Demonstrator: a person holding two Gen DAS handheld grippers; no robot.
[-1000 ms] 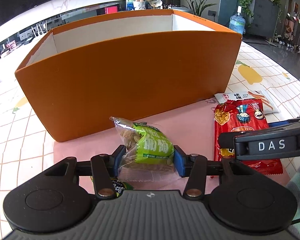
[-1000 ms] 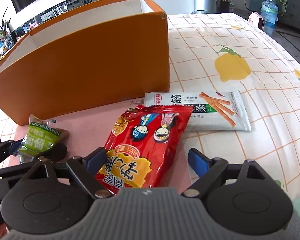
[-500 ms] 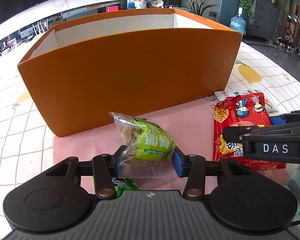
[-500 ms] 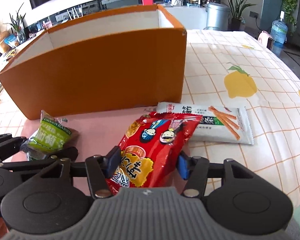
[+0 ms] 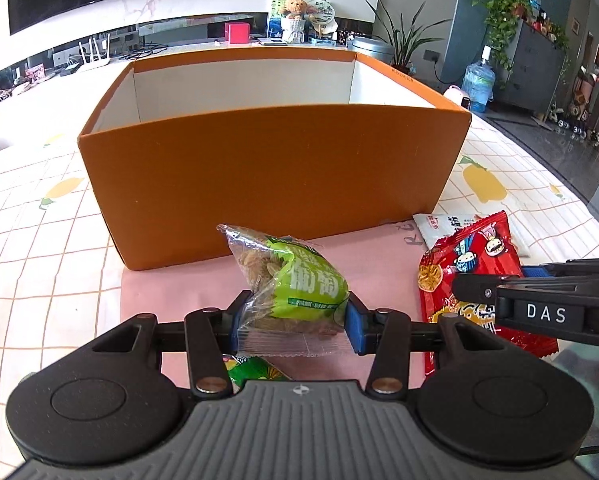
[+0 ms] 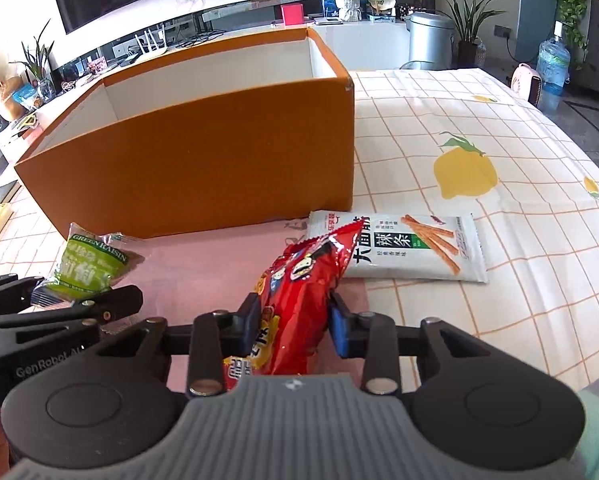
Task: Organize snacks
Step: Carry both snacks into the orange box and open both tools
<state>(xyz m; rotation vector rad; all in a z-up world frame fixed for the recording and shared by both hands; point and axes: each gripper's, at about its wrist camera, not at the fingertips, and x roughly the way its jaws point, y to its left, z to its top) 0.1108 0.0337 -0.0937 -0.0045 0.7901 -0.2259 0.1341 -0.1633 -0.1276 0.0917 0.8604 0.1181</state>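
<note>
My left gripper is shut on a green raisin packet, held just above the pink mat in front of the open orange box. The packet also shows in the right wrist view. My right gripper is shut on a red snack bag, squeezed narrow and lifted off the mat. The red bag also shows in the left wrist view. The orange box is white inside; I see nothing in it.
A white spicy-strip packet lies flat on the lemon-print tablecloth right of the box. Another green packet lies under my left gripper. A pink mat lies in front of the box.
My right gripper closed on the red bag and raised it. My left gripper lifted the raisin packet; the box now looks lower and farther.
</note>
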